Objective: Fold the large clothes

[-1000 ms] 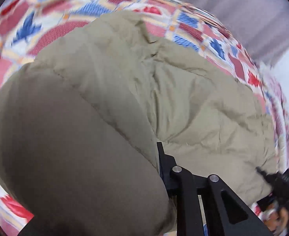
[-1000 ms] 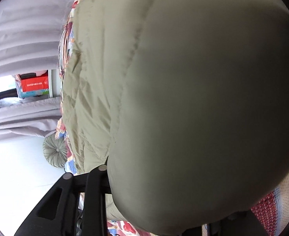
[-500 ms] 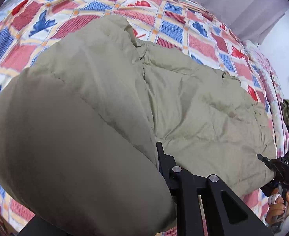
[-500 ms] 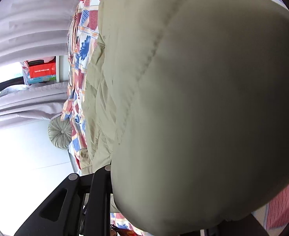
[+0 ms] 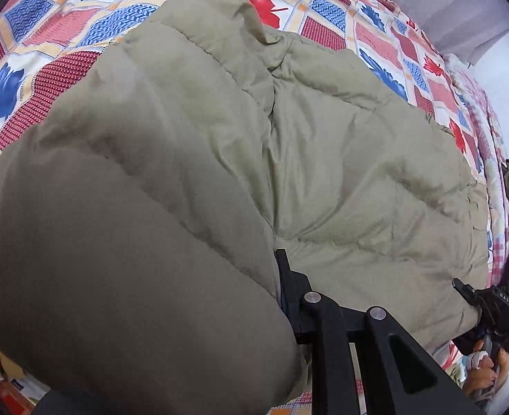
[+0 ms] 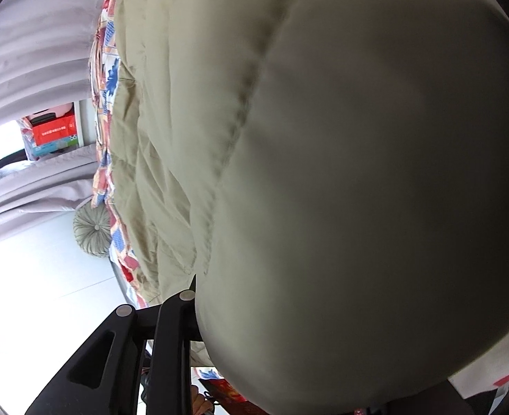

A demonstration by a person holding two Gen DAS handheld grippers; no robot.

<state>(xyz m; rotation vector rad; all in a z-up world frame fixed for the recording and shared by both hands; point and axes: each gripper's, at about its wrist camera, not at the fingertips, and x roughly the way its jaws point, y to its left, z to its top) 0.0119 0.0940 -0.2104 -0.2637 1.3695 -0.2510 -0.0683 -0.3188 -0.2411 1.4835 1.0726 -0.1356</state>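
Both wrist views now sit lower over the olive quilted puffer coat (image 5: 341, 173), more patchwork bedspread (image 5: 64, 34) showing: fold likely being laid down. Left gripper (image 5: 282, 297) and right gripper (image 6: 193, 297) each grip a coat edge, jaws narrow. Coat lies on the bed. No containers seen.

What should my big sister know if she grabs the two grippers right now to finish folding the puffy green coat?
Left gripper: shut on the olive puffer coat, a bulging part lifted close to the camera.
Right gripper: also shut on the coat, at another edge, with a puffy section filling its view.
The rest of the coat lies spread on the patchwork bedspread.
Done: both edges gripped and raised.
Left: probably carry the lifted part over the flat part, lay it down, release, then smooth and fold again.
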